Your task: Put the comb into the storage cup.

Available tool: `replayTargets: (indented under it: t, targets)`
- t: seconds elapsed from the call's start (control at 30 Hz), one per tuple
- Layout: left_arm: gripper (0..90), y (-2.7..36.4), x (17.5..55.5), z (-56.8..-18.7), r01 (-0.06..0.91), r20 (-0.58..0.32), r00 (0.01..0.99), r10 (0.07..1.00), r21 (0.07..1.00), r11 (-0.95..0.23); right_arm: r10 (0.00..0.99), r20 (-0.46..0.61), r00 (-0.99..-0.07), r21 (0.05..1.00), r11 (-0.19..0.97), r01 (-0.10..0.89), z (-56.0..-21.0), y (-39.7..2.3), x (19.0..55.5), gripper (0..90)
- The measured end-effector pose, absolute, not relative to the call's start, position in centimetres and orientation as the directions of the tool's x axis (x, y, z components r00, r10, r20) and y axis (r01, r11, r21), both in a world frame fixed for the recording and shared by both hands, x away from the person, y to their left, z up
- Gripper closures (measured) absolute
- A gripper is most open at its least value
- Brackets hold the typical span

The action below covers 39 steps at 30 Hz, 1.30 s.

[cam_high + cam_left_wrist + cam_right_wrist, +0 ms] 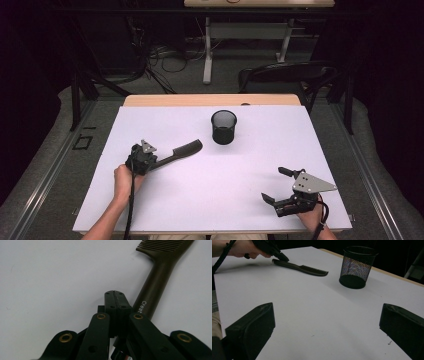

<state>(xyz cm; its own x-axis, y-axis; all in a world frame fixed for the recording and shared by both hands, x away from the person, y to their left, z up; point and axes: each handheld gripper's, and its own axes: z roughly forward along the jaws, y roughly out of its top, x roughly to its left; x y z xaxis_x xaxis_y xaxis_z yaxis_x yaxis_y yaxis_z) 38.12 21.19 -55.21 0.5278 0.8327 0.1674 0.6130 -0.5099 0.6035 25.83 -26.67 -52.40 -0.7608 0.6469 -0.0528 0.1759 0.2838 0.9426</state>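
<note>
A dark brown comb [182, 150] lies flat on the white table sheet [210, 200], teeth toward the mesh cup. My left gripper [150, 161] sits at the comb's handle end, its jaws pressed together. In the left gripper view the closed tips [115, 293] rest just left of the comb handle [155, 287], with nothing between them. The right gripper view shows that gripper [283, 257] right above the comb [299, 267] handle's end. My right gripper [274, 184] stands open near the front right of the table, its wide jaws [327, 325] empty.
A black mesh pencil cup [223, 127] stands upright behind the middle of the sheet, seen also in the right gripper view as the mesh cup [358, 265]. Beyond the table's far wooden edge [210, 100] are a chair, cables and desk legs.
</note>
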Motion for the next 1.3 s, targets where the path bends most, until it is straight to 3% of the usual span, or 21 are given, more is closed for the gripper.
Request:
replayTargets:
  t: [0.6, 0.7, 0.9, 0.97, 1.3]
  targets:
    - [90.0, 21.4, 37.2, -54.9, 0.609, 0.154, 0.533, 0.832, 0.612, -0.504, 0.644, -0.05, -0.764, 0.942, 0.285, 0.179, -52.4, -26.7, 25.9, 0.0]
    - [85.9, 21.6, 37.0, -54.6, 0.594, 0.163, 0.538, 0.827, 0.623, -0.509, 0.641, -0.048, -0.766, 0.94, 0.288, 0.182, -52.4, -26.6, 25.9, 0.0]
    - [69.2, 22.5, 36.9, -53.7, 0.576, 0.134, 0.547, 0.826, 0.655, -0.488, 0.641, -0.047, -0.766, 0.939, 0.289, 0.185, -52.5, -26.7, 26.0, 0.0]
    - [58.0, 22.6, 36.9, -53.4, 0.574, 0.131, 0.561, 0.818, 0.65, -0.498, 0.641, -0.048, -0.766, 0.939, 0.29, 0.185, -52.5, -26.7, 25.9, 0.0]
    - [24.7, 22.8, 36.9, -52.0, 0.546, 0.102, 0.617, 0.78, 0.658, -0.518, 0.641, -0.048, -0.766, 0.938, 0.294, 0.187, -52.5, -26.7, 25.9, 0.0]
